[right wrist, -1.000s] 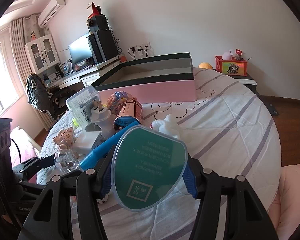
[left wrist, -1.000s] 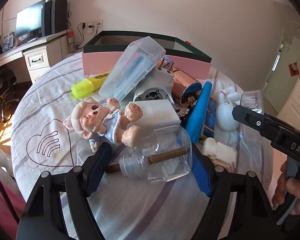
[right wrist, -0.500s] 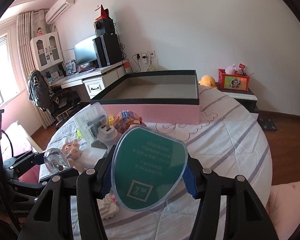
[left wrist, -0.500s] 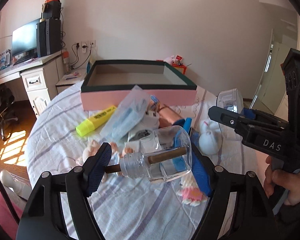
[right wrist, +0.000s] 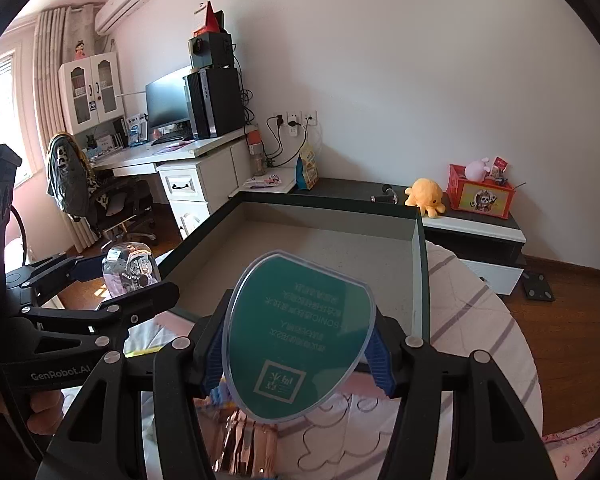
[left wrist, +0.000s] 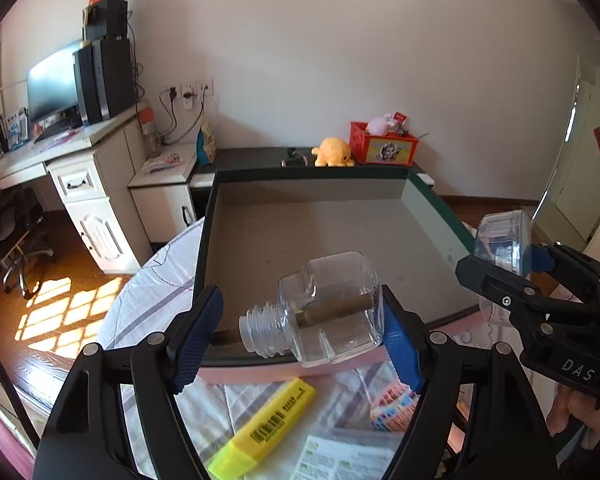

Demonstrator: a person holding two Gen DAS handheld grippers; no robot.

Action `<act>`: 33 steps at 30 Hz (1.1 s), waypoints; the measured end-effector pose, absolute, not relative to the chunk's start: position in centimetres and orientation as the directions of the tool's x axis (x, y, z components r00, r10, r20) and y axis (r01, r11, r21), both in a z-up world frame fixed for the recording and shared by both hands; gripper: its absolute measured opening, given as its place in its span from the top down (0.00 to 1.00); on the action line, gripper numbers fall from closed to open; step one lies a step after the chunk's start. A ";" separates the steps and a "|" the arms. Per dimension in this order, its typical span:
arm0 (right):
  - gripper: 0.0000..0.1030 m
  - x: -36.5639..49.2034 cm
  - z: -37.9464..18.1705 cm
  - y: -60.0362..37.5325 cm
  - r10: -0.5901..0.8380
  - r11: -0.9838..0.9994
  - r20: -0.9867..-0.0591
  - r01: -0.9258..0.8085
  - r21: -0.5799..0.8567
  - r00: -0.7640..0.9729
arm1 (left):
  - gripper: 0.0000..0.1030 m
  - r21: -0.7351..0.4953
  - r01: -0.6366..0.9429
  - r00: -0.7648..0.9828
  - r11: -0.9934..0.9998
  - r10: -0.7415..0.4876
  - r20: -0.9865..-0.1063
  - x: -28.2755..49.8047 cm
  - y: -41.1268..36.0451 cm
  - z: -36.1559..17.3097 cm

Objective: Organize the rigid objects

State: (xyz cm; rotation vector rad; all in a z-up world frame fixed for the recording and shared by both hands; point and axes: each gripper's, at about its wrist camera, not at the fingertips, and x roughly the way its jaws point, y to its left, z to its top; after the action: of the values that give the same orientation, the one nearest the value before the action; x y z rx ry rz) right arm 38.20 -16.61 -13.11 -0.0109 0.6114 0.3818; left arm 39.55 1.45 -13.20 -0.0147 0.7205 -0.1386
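The left gripper (left wrist: pixel 300 330) is clamped on a clear plastic bottle with a ribbed screw neck and a brown stick inside (left wrist: pixel 328 312). The bottle lies sideways between the blue pads: one pad presses its flat base, and the stick juts from the neck toward the other pad. It hangs above the near edge of a large open box with a dark green rim, pink outer walls and a grey floor (left wrist: pixel 436 216), which sits on a round table under a white cloth with purple stripes (left wrist: pixel 148 308).

The right gripper (right wrist: pixel 298 354) is clamped on a flat, rounded clear plastic case with a green label (right wrist: pixel 296 336), gripped by its two side edges and standing upright, label toward the camera. It too is held over the near wall of the box (right wrist: pixel 418 280). From the left wrist view the same case (left wrist: pixel 500 246) shows edge-on at the right, beside the bottle.

On the cloth just in front of the box lie a yellow highlighter pen (left wrist: pixel 264 428), a small colourful printed packet (left wrist: pixel 392 404) and a white printed sheet in a clear sleeve (left wrist: pixel 340 460). Below the right gripper something shiny and copper-coloured (right wrist: pixel 240 448) is blurred beyond telling.
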 end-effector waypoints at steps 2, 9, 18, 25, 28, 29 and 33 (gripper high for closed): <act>0.43 40.2 -14.0 -16.5 0.333 0.935 -0.589 -0.339 0.105 0.736 | 0.25 -0.064 0.106 0.728 0.992 -0.122 -0.674 41.3 1.9 -14.1; 0.42 43.2 -15.8 -17.2 0.304 0.949 -0.653 -0.283 0.140 0.694 | 0.24 -0.084 0.099 0.671 0.992 -0.129 -0.730 43.7 1.8 -16.5; 0.20 39.2 -13.7 -18.3 0.285 0.958 -0.601 -0.244 0.151 0.747 | 0.13 -0.068 0.083 0.776 0.994 -0.108 -0.622 37.7 2.2 -12.8; 0.00 28.0 -8.2 -18.7 0.239 0.971 -0.439 -0.222 0.090 0.866 | 0.00 -0.045 -0.013 0.905 0.999 -0.007 -0.424 25.8 2.9 -7.5; 0.00 23.0 -6.5 -18.7 0.212 0.977 -0.380 -0.201 0.070 0.900 | 0.00 -0.034 -0.042 0.922 0.999 0.026 -0.386 21.6 2.9 -6.3; 0.00 21.4 -6.2 -18.8 0.201 0.980 -0.364 -0.188 0.072 0.909 | 0.00 -0.029 -0.050 0.924 0.998 0.036 -0.380 20.4 2.8 -5.9; 0.00 16.0 -5.0 -18.6 0.175 0.985 -0.317 -0.165 0.059 0.932 | 0.00 -0.026 -0.047 0.940 0.999 0.035 -0.340 15.4 2.5 -5.1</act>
State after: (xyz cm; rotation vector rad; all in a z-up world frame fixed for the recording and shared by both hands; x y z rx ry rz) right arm 16.04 -18.58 -4.98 0.0312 0.3273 0.1736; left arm 15.44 2.47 -5.12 -0.0341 0.3459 0.0419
